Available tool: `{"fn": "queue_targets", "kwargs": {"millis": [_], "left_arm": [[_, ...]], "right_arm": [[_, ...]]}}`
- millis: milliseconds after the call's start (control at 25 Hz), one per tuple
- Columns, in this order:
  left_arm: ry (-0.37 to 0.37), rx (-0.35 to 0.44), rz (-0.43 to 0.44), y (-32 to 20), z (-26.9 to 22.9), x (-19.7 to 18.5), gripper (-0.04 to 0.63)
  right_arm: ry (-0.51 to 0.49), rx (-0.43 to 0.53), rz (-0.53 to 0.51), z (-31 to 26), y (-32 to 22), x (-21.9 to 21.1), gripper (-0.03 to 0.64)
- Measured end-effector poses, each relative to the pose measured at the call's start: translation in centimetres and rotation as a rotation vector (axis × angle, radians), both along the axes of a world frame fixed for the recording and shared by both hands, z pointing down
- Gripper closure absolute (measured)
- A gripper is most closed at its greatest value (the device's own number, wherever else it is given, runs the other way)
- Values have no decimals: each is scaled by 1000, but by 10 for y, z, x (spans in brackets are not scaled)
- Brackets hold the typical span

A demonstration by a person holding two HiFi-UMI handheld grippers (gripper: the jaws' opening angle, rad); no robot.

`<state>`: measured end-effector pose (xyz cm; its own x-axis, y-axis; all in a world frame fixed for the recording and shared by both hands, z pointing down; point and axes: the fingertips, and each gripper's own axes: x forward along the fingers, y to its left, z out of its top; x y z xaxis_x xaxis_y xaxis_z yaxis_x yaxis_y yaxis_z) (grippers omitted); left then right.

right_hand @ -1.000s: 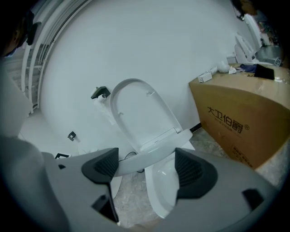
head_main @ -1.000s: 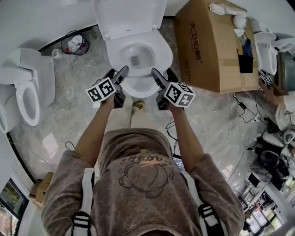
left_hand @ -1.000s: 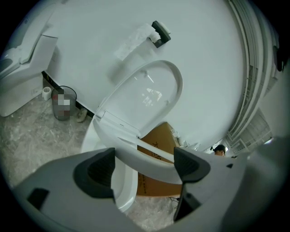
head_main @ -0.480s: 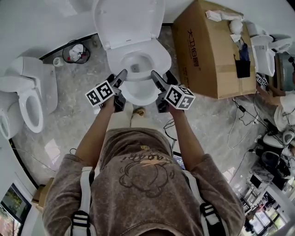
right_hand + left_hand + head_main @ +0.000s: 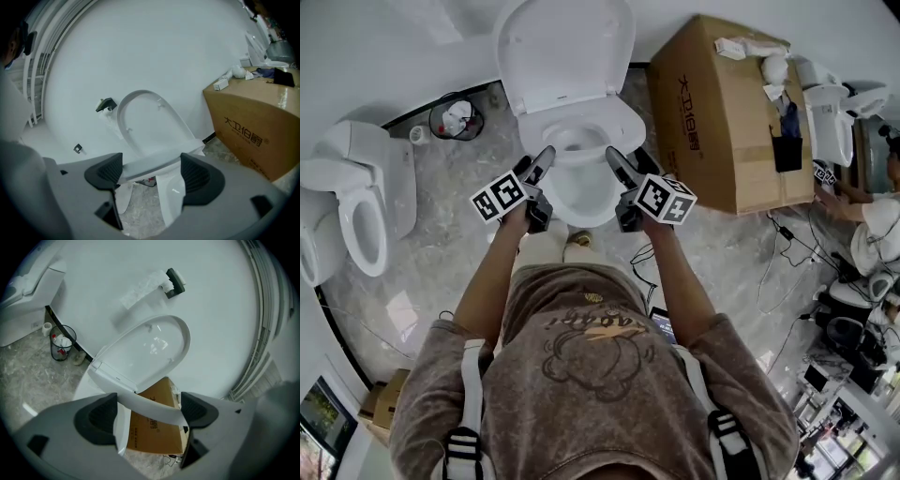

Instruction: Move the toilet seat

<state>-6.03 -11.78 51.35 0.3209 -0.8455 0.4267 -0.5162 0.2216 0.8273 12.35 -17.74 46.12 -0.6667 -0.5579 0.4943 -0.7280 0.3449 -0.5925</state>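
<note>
The left hand-held gripper (image 5: 542, 161) and the right hand-held gripper (image 5: 617, 161) are held side by side over the front of a white toilet, pointing away from the person; each is spread wide and pinches the toilet seat (image 5: 626, 118), whose white band runs straight across from one dark pad to the other in both gripper views. The seat is lifted partway; it stands tilted between the two grippers and just beyond their tips, clear of the bowl (image 5: 581, 202), whose rim shows beneath and between them; the upright lid (image 5: 562, 47) leans against the wall farther ahead of both grippers. A large cardboard box (image 5: 722, 112) stands on the marble floor (image 5: 459, 216) just off to the outer side of the right hand-held gripper; a wire waste bin (image 5: 455, 119) sits ahead and to the outer side of the left one, by the wall; a second toilet (image 5: 356, 197) stands well apart on that same side.
</note>
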Motion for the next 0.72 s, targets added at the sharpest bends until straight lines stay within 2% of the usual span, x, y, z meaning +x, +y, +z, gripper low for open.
{"fn": "queue_targets", "kwargs": {"millis": [240,480,720], "left_arm": [[31,61,62,-7,-12,-4,167],[40,86,51,-17,-21,-12,166],[-10,116,90,-25,-31,-11,166]], "right_arm": [[-6,13,0,-8,-14,-6,233],[-9,32,-6,-17,-27,-15,239],[-14,48,0,-26,-42,-21,244]]}}
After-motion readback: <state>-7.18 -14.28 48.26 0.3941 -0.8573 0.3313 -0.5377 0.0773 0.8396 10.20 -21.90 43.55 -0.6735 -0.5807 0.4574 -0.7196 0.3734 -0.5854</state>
